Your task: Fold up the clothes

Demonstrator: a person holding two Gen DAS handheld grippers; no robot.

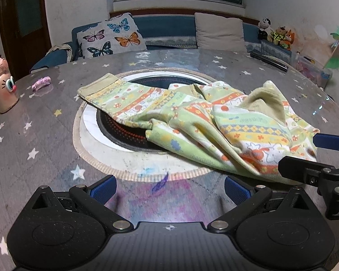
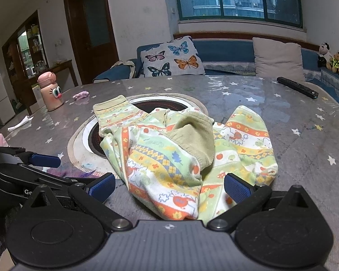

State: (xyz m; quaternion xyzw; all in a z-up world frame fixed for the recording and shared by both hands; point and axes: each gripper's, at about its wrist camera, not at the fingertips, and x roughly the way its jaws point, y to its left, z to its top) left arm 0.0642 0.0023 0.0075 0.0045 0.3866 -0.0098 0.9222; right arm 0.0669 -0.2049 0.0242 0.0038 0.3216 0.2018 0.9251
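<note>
Ahead of our left gripper (image 1: 169, 190), the pants (image 1: 192, 122) lie across the table's (image 1: 45, 140) round inset; they run between our right gripper's (image 2: 169, 188) jaws.

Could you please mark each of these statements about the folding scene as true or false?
1. The patterned pants lie crumpled on the table, not folded. True.
2. The left gripper is shut on the pants. False: its jaws stand open over bare table, with no cloth between them.
3. The right gripper is open, with the near edge of the pants between its fingers. True.
4. The pink bottle stands on top of the pants. False: it stands apart from them, near the table's left edge.
5. A black remote lies on the far right of the table. True.
</note>
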